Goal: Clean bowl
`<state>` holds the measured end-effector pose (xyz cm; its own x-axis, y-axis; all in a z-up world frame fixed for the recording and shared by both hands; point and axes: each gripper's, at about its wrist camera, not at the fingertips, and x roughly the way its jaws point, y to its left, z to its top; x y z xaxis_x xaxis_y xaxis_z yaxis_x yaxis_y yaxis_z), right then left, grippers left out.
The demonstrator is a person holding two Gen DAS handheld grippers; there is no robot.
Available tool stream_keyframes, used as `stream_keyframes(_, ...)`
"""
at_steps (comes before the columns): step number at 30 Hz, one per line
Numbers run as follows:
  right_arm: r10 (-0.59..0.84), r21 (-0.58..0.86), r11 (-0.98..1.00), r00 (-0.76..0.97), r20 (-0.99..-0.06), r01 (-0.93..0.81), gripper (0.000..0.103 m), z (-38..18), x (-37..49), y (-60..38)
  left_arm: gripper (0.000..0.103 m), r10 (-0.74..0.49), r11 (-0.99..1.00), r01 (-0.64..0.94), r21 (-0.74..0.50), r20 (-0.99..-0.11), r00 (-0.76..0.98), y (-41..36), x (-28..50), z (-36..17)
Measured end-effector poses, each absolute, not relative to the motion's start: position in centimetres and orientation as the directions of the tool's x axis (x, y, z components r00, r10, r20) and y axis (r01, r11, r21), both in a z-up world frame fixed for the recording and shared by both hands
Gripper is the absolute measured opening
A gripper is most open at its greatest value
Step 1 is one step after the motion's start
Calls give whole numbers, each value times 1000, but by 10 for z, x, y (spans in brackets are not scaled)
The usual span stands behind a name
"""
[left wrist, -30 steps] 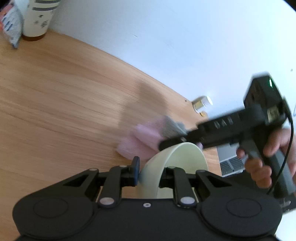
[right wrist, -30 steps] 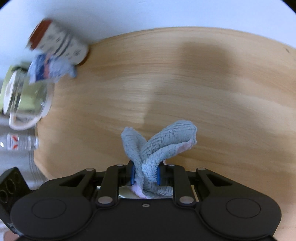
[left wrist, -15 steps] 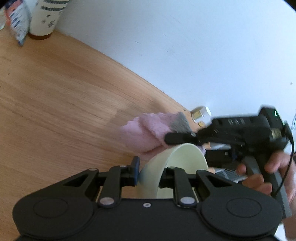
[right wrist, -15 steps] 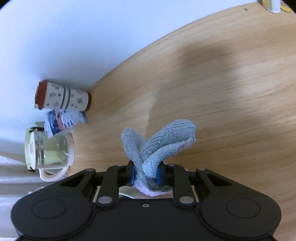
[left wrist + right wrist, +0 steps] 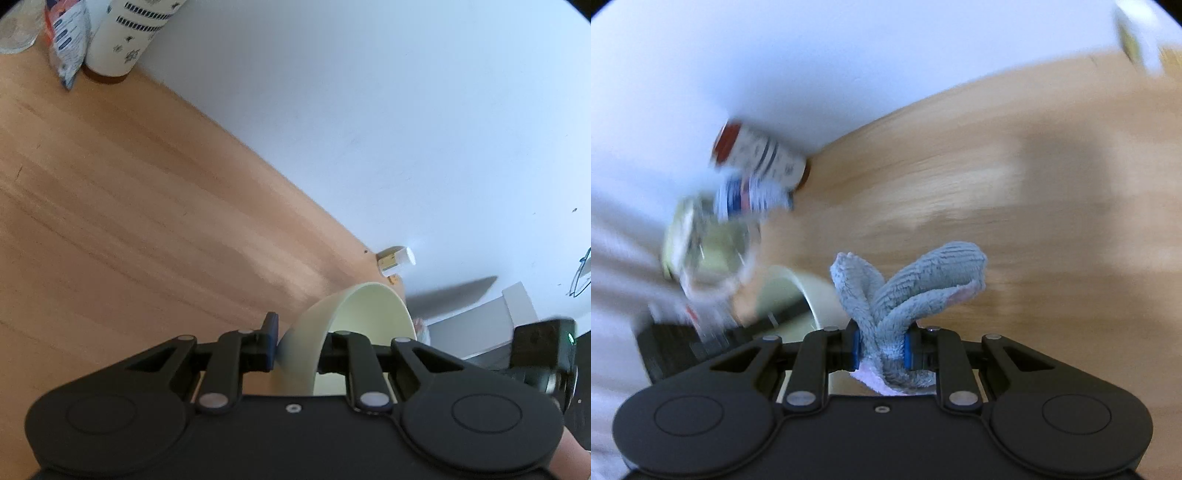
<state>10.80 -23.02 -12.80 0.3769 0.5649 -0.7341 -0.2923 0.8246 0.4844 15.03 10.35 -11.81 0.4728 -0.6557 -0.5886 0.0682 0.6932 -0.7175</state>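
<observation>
Right tongs [image 5: 881, 349], clenched on the folded grey-and-pink terry cloth [image 5: 908, 291], have swung off the bowl since half a sec ago. In the left wrist view the cloth is gone from over the rim, and only the right unit's dark body [image 5: 543, 354] shows at far right. Left tongs [image 5: 299, 349] stay clamped on the wall of the pale cream plastic bowl [image 5: 365, 321], held tipped above the light wooden table [image 5: 129, 229].

Likely a pause betw. wipes, or wiping done (can't tell which).

Room: the table ahead is bare, w/ white wall behind. Patterned paper cup [image 5: 129, 33] and blue-red packet [image 5: 66, 40] sit well apart at the far corner; small white-capped bottle [image 5: 395, 260] near the bowl's rim line.
</observation>
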Motion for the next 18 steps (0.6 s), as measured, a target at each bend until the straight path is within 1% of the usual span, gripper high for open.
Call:
stream_keyframes(2, 525, 317, 819, 404, -749, -478, 22, -115, 101, -209, 16, -662, 686, 67, -725, -583, 471, 104, 152, -116)
stream_keyframes(3, 511, 262, 812, 417, -751, -522, 22, -111, 98, -204, 16, -664, 682, 62, -729, -581, 471, 105, 153, -116)
stream_keyframes(4, 460, 71, 763, 462, -758, -642, 22, -104, 88, -186, 16, -664, 680, 58, -731, -581, 472, 106, 154, -115)
stream_keyframes(7, 434, -67, 655, 448, -781, -753, 22, -104, 79, -166, 17, -663, 672, 41, -739, -577, 476, 110, 157, -111)
stream_keyframes(11, 433, -162, 533, 432, -791, -831, 22, -105, 68, -151, 17, -663, 661, 15, -750, -574, 481, 112, 157, -110)
stream_keyframes(13, 425, -184, 508, 430, -796, -842, 22, -106, 63, -146, 17, -656, 663, 1, -748, -580, 483, 111, 156, -112)
stream_keyframes(18, 434, -161, 475, 389, -813, -865, 22, -113, 55, -135, 17, -645, 659, -32, -752, -586, 490, 107, 153, -116)
